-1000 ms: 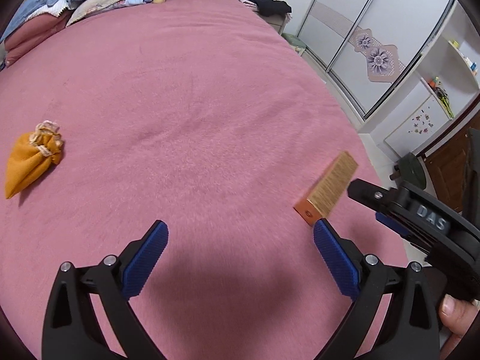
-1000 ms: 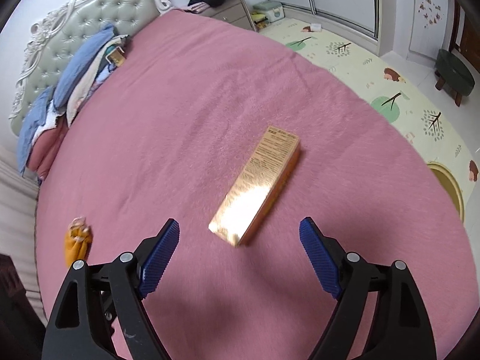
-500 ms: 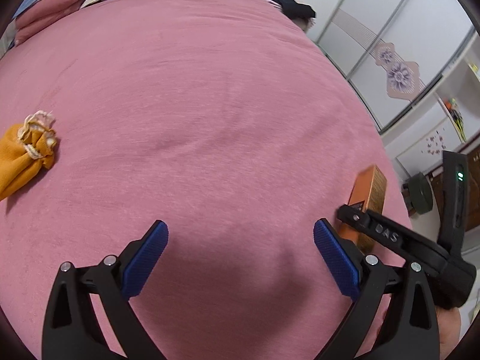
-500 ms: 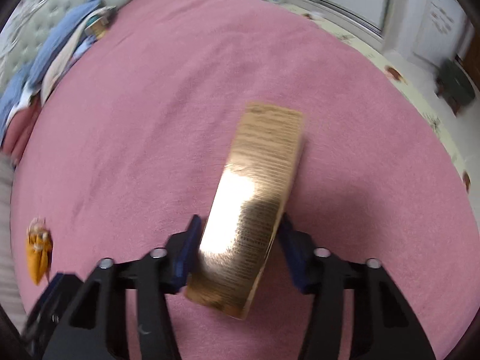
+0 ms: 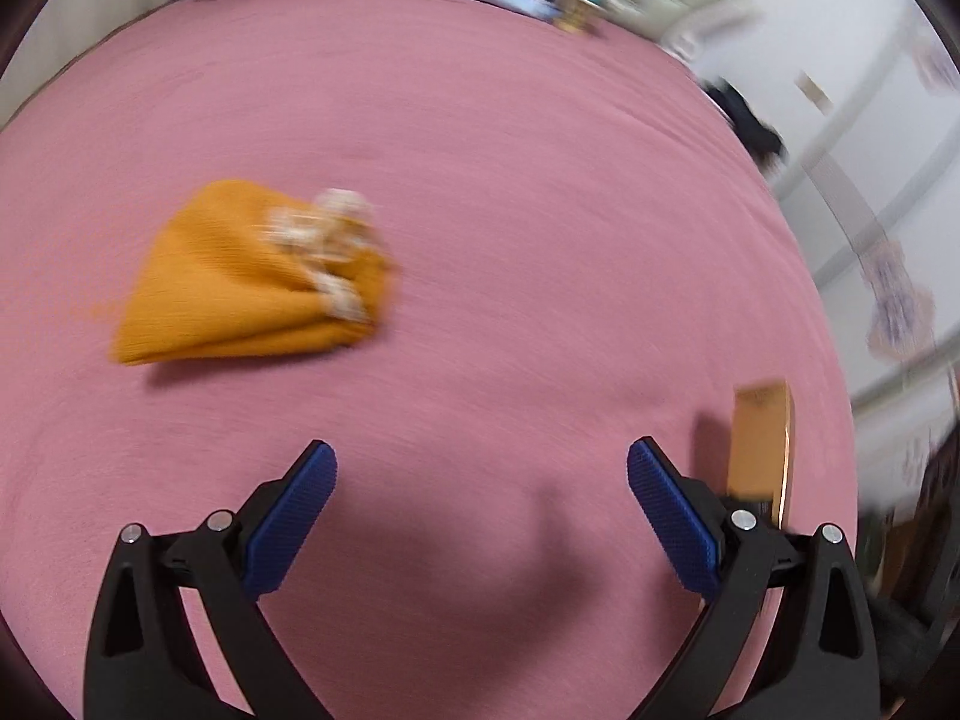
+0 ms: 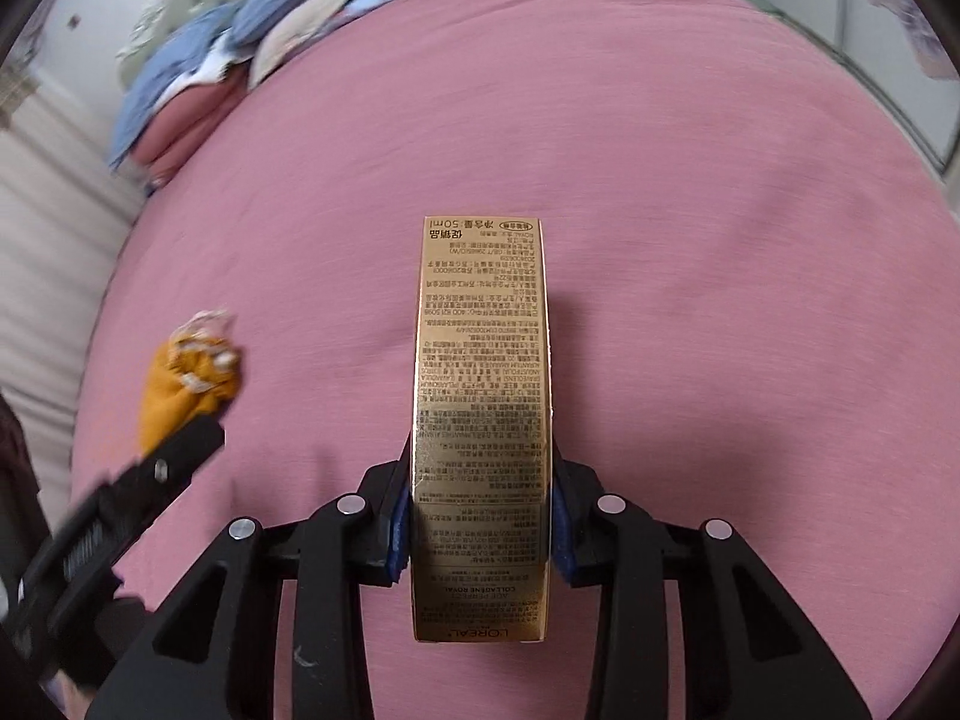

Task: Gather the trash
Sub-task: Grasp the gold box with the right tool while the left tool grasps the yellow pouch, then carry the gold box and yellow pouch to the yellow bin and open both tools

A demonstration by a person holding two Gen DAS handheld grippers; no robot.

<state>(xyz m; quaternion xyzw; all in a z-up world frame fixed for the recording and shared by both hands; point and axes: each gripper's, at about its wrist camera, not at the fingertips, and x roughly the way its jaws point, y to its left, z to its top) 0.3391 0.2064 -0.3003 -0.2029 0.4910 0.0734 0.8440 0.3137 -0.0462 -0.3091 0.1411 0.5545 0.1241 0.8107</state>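
A pink bed (image 6: 690, 180) fills both views, pillows (image 6: 252, 36) heaped at its head. The right tongs (image 6: 480, 516) grip a gold box (image 6: 480, 420) by its long sides, holding it lengthwise above the cover. An orange pouch (image 5: 252, 276) lies on the bed ahead and left of the left tongs (image 5: 480, 480), whose blue pads (image 5: 288, 516) stand wide apart and hold nothing. Motion blur softens the left view.
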